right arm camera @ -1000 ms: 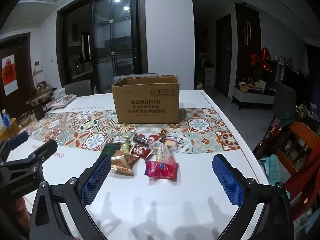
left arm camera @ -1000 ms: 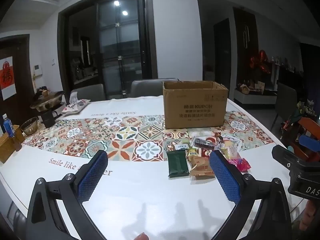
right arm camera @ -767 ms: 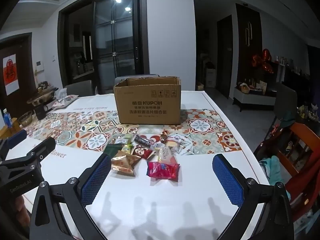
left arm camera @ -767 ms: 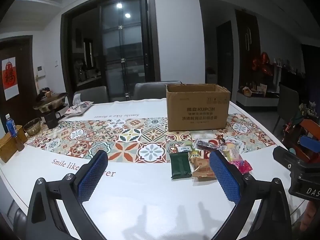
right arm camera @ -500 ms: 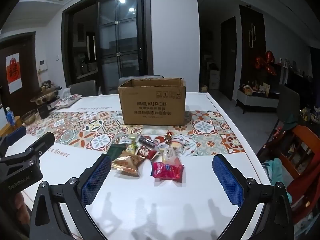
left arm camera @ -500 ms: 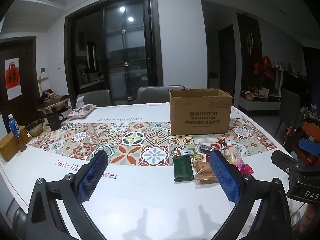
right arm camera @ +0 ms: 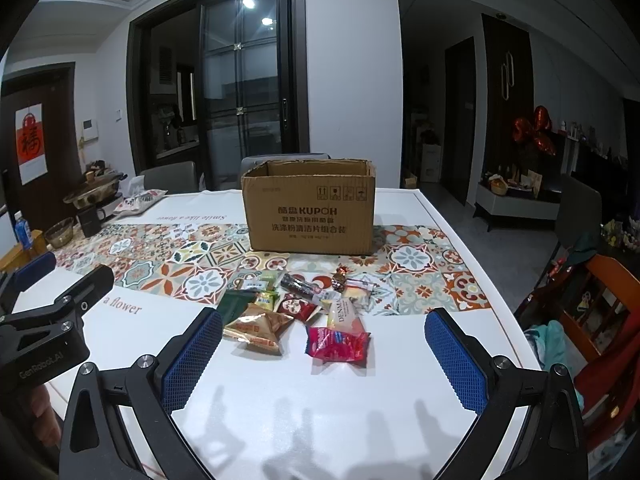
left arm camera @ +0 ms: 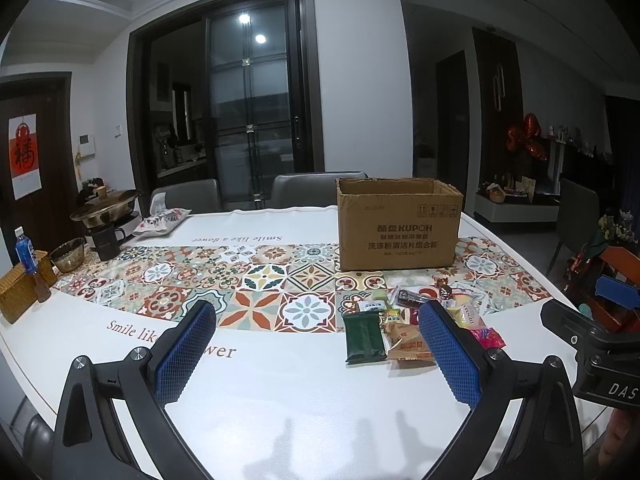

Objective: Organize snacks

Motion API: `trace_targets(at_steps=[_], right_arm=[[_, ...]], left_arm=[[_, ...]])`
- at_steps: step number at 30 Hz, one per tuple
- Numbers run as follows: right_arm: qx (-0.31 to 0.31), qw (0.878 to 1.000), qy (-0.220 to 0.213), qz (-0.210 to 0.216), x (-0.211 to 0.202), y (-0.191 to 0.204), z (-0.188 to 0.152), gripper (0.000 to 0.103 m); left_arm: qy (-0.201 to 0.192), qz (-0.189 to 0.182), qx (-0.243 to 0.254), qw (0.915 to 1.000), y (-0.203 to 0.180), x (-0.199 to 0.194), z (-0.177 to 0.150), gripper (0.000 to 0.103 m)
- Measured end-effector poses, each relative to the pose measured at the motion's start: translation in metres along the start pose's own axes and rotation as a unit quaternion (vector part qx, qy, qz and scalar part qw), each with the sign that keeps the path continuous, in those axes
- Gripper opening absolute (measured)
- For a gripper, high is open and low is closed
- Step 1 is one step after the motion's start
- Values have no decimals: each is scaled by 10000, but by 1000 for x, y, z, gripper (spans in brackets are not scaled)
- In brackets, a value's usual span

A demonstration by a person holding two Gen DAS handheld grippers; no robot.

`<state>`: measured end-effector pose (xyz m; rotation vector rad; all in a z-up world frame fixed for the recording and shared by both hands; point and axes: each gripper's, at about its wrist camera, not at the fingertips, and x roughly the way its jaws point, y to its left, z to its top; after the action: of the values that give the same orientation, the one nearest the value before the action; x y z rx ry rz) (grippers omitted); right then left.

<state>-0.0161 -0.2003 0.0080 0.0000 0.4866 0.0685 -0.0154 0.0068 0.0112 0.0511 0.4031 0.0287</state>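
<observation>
An open cardboard box (right arm camera: 310, 210) stands on the patterned runner; it also shows in the left wrist view (left arm camera: 398, 226). In front of it lies a heap of snack packets: a pink one (right arm camera: 338, 344), an orange-brown one (right arm camera: 258, 326), a dark green one (left arm camera: 362, 338), a pale DENMA one (right arm camera: 344, 312). My right gripper (right arm camera: 324, 364) is open and empty, held above the white table just short of the pink packet. My left gripper (left arm camera: 318, 354) is open and empty, to the left of the heap.
The white table (left arm camera: 280, 396) has a tiled runner (left arm camera: 224, 280). At the far left stand a water bottle (left arm camera: 26, 250), a wicker basket (left arm camera: 18, 292), a glass bowl (left arm camera: 72, 254), a dark mug (left arm camera: 106, 242) and a hotpot (left arm camera: 106, 208). Chairs (left arm camera: 312, 190) stand behind the table. An orange chair (right arm camera: 600, 300) is on the right.
Both grippers have tilted up and drawn slightly back, so the box and snacks sit lower in both views. Both grippers stay open and empty.
</observation>
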Motion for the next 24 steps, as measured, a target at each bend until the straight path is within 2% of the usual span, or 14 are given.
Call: trace_targets(at_steps=[24], right_arm=[[-2, 10000, -11, 3, 0, 0, 0, 103]], left_arm=[[-5, -36, 1, 10000, -1, 0, 0, 103]])
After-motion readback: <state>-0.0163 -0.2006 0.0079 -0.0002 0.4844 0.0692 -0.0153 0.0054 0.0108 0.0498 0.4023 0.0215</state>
